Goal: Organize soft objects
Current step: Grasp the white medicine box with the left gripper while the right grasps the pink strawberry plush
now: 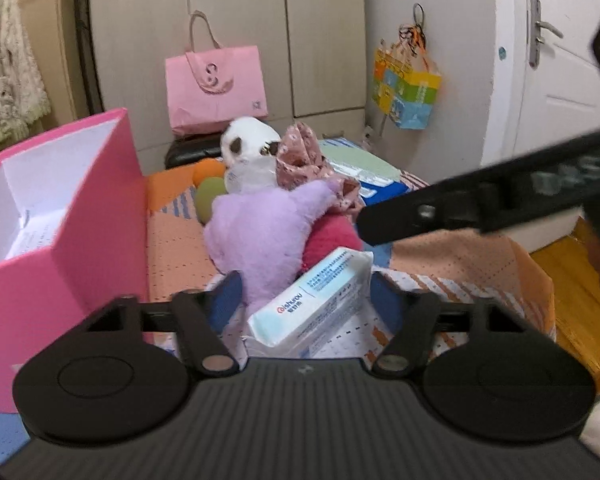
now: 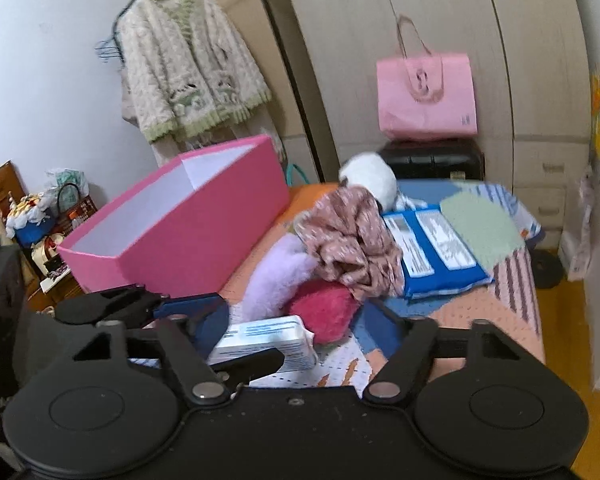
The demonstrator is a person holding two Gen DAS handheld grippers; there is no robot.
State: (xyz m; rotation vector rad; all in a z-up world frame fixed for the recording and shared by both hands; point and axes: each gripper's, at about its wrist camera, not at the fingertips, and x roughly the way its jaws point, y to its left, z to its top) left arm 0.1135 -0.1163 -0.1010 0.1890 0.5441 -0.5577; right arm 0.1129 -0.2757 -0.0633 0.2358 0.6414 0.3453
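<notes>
Down on the bed (image 1: 172, 248), parking the left gripper (image 1: 306, 296) right over a tissue pack (image 1: 320, 300), with both blue fingers (image 1: 230, 296) spread wide and the pack lying between them. Not visibly clamping it, though honestly failing to tell whether the right-side pad is touching its corner. Seeing the pack leaning against a purple plush (image 1: 260, 232) and a dark pink plush (image 1: 332, 236), all bunched in one heap. Spotting a floral cloth (image 1: 308, 160) draped over the top of that heap, plus a white plush (image 1: 248, 140) poking up behind it.

Holding the right gripper (image 2: 296, 326) just as wide open, gripping nothing, pointing at the same heap. Catching one of its black fingers (image 1: 420, 216) cutting in from the right in the left camera.

Noticing an open pink box (image 1: 92, 216) standing on the bed just left of the heap, white inside, with some paper at the bottom. Also seeing a blue packet (image 2: 436, 252) and a green cloth (image 2: 480, 228) lying flat past the heap, toward a pink bag (image 2: 424, 96) sitting on a black stool (image 2: 432, 160) by the wardrobe (image 2: 340, 60).
</notes>
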